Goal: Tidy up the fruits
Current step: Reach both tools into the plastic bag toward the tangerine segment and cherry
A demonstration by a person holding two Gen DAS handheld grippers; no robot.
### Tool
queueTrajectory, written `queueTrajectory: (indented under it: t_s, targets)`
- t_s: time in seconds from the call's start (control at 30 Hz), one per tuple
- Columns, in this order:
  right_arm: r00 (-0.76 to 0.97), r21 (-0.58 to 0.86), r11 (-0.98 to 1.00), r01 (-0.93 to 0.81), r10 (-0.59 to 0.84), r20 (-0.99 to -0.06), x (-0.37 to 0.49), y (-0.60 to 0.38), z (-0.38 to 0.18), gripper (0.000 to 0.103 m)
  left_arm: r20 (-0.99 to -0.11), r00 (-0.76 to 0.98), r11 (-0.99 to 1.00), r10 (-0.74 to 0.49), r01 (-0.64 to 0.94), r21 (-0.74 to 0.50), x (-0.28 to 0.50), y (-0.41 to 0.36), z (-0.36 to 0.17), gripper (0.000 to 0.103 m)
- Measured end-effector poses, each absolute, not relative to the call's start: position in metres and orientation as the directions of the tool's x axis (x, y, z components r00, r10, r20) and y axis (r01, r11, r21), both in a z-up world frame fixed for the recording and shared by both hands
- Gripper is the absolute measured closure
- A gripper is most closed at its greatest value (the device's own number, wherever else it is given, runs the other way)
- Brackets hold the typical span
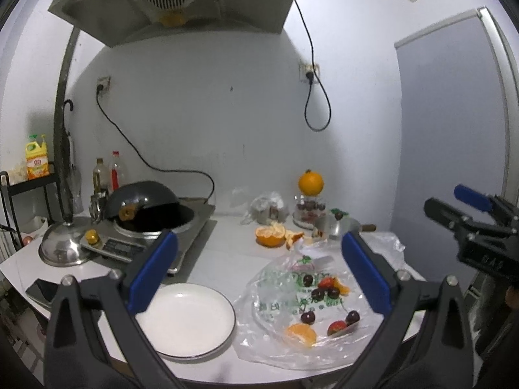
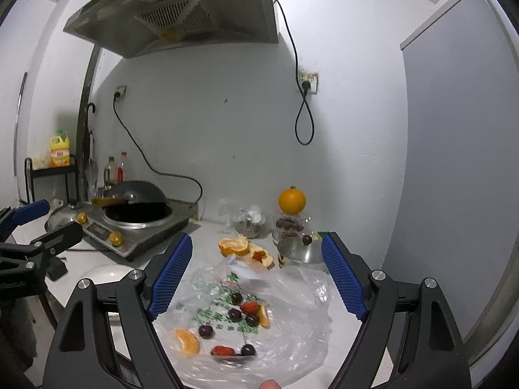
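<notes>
A clear plastic bag [image 1: 292,340] [image 2: 292,295] lies flat on the white counter with loose fruit on it: dark cherries [image 1: 307,317] [image 2: 205,331], strawberries [image 1: 336,327] [image 2: 249,307] and orange segments [image 1: 300,334] [image 2: 187,341]. An empty white plate [image 1: 188,317] [image 2: 100,274] sits left of the bag. My left gripper [image 1: 259,272] is open and empty, above the plate and bag. My right gripper [image 2: 256,278] is open and empty above the bag; it also shows at the right of the left wrist view [image 1: 467,217].
A peeled orange [image 1: 271,236] [image 2: 233,246] lies behind the bag. A whole orange [image 1: 310,183] [image 2: 292,201] sits on a glass jar. A steel lid [image 2: 296,253], an induction cooker with a wok [image 1: 146,217] [image 2: 136,217], a phone [image 1: 43,290] and bottles stand around.
</notes>
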State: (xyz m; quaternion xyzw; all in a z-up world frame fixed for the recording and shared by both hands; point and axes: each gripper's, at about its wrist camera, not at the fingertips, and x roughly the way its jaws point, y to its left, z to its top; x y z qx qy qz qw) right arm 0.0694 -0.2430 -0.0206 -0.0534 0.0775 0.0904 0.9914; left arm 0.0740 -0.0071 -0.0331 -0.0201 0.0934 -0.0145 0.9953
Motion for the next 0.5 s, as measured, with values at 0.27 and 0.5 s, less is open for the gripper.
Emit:
queueTrajectory:
  t_s: [0.27,0.5]
  targets:
    - [0.941,-0.124,0.963,-0.240,0.199,-0.274,0.098,-0.252,-0.050,0.019,-0.290,0.955,0.998,-0.064,0.061,-0.022,0.116,-0.027,-0.078,0.001]
    - [0.896,-0.160,0.938,-0.307,0.229,-0.380,0.118,-0.245,-0.083,0.026,-0.411,0.906,0.994,-0.097,0.109,0.005,0.143,-0.045,-0.119,0.001]
